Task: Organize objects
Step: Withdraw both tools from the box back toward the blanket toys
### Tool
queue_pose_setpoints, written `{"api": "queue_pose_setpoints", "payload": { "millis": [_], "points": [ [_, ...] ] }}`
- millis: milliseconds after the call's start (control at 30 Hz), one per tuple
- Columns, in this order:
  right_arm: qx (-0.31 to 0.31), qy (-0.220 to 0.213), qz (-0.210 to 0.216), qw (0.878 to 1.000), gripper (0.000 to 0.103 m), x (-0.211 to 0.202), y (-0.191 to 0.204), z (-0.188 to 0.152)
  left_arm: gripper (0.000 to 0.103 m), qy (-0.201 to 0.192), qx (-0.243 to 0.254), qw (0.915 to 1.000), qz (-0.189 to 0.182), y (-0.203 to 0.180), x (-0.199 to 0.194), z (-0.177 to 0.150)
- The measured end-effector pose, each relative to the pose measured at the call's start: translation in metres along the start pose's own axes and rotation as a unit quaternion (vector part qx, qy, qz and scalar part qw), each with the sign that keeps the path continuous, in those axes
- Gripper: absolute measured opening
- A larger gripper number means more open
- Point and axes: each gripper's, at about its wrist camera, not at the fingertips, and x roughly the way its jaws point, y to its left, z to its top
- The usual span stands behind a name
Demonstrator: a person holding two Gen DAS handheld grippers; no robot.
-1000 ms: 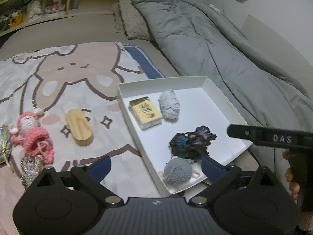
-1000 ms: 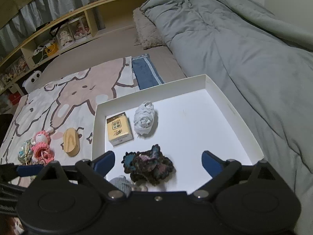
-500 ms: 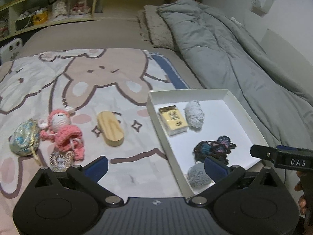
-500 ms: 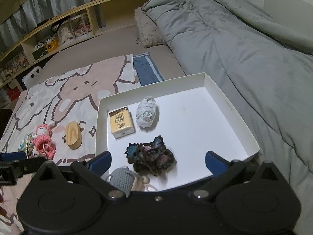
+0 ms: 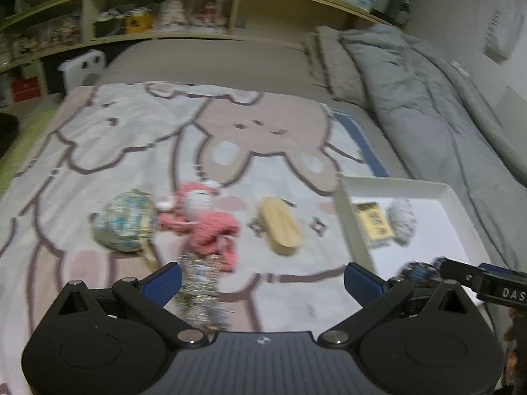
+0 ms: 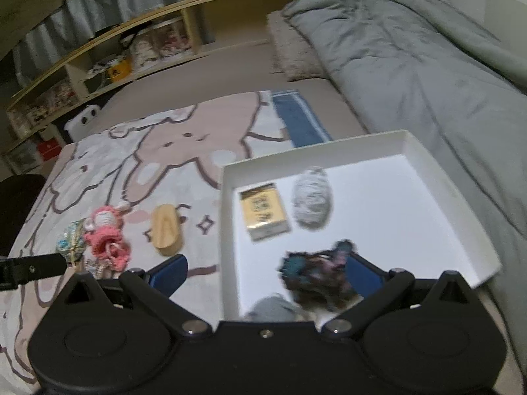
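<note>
The left gripper [image 5: 262, 279] hangs over the cartoon-print blanket [image 5: 131, 138] on the bed, its blue-padded jaws spread wide with nothing between them. Just above its left pad, low in the left wrist view, lies a small glittery beaded piece [image 5: 199, 283], blurred. Above that, at centre frame, lies a pink crocheted doll [image 5: 207, 227], with a round patterned pouch [image 5: 123, 225] touching its left side. A wooden oval block [image 5: 280, 225] lies apart to the right of the doll, between it and the white tray [image 5: 346, 210].

The tray sits at the right of the blanket, beside the grey duvet [image 5: 444, 115]. In the right wrist view the tray [image 6: 227, 217] holds a yellow box [image 6: 263, 210] near its upper left corner and a pale grey yarn ball [image 6: 311, 197] just to the right of it. Lower down lies a dark multicoloured crochet piece [image 6: 316, 273], and a grey knitted ball [image 6: 271, 307] shows at the tray's bottom edge, partly hidden by the gripper body.

The right gripper [image 6: 266, 273] is likewise fully apart and empty; its left pad hangs over the blanket, its right pad over the tray behind the dark crochet piece. A wooden shelf unit [image 6: 148, 42] runs along the top of both views.
</note>
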Motion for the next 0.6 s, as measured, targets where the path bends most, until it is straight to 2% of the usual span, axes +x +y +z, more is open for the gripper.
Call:
{"api": "queue_pose_setpoints", "payload": {
  "millis": [367,600],
  "points": [
    [-0.051,-0.016,0.059,0.997,0.103,0.028,0.056,0.013,0.103,-0.021,-0.041,0.9970,0.062,0.058,-0.003,0.002],
    [-0.071,-0.037,0.088,0.993,0.103,0.052,0.078,0.016,0.103,-0.032,-0.026,0.9966,0.071,0.062,0.003,-0.002]
  ]
}}
